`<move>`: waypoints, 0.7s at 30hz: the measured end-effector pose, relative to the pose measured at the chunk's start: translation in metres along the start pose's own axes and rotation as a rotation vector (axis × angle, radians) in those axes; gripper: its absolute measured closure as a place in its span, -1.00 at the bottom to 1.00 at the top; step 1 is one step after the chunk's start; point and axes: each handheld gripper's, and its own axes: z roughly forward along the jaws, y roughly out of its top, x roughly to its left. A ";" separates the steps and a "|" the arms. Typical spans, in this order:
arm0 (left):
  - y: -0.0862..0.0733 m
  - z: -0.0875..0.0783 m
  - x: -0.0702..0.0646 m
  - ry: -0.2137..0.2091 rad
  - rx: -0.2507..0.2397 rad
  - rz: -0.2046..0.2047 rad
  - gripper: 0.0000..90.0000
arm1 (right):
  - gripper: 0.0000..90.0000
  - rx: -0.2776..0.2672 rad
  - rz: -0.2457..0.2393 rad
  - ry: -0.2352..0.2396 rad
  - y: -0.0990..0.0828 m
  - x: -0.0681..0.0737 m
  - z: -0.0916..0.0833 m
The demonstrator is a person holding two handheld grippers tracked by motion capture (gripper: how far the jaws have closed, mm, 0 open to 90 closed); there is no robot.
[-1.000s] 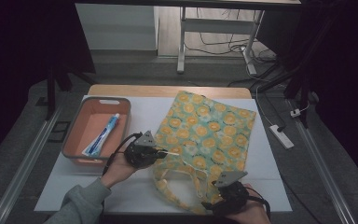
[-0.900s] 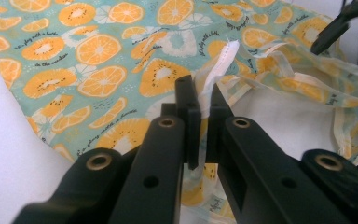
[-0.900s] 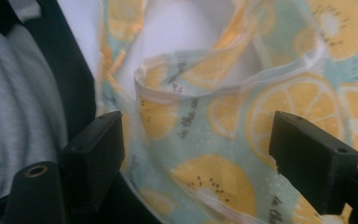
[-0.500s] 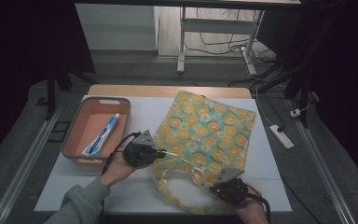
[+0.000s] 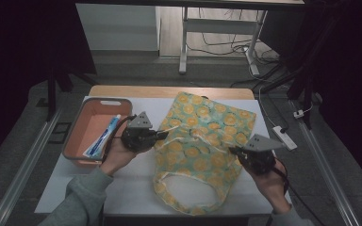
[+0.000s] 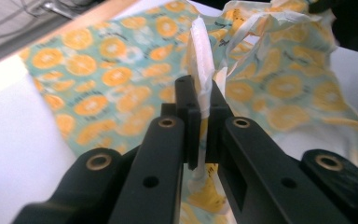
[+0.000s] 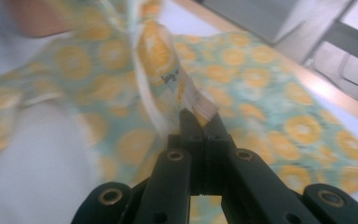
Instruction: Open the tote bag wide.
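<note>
Orange-print bag (image 5: 202, 141) sits mid-frame on the table (image 5: 136, 188). Left hand-held gripper (image 5: 160, 136) is clamped on its left edge. Right hand-held gripper (image 5: 233, 151) just closed, pinching the right edge.

table (image 5: 122, 186): white top, wood strip along far edge
floor (image 5: 19, 141): grey, dim all round table
rails (image 5: 23, 160): metal, one each side of table, L & R
desk frame (image 5: 185, 42): white legs, beyond table's far edge
cables (image 5: 226, 44): loose on floor under desk frame
power strip (image 5: 283, 136): white, just off table's R edge
light: bright on table, surroundings dark
</note>
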 end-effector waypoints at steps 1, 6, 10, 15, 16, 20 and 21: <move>0.005 0.008 0.004 0.033 0.009 0.002 0.95 | 0.99 0.009 0.018 -0.005 0.001 -0.009 0.006; 0.006 0.030 0.016 0.048 0.034 -0.029 0.95 | 0.99 0.079 0.093 -0.018 -0.005 -0.045 0.042; 0.004 0.057 0.030 0.064 0.087 -0.057 0.95 | 0.99 0.151 0.109 -0.030 -0.015 -0.059 0.069; 0.000 0.077 0.038 0.061 0.136 -0.076 0.95 | 0.99 0.225 0.156 -0.014 -0.028 -0.068 0.090; -0.002 0.081 0.039 0.057 0.147 -0.078 0.95 | 0.99 0.244 0.159 -0.007 -0.031 -0.069 0.093; -0.007 0.092 0.041 0.052 0.182 -0.079 0.95 | 0.99 0.309 0.157 0.022 -0.044 -0.066 0.103; -0.008 0.095 0.041 0.045 0.188 -0.083 0.95 | 0.98 0.320 0.155 0.029 -0.047 -0.065 0.105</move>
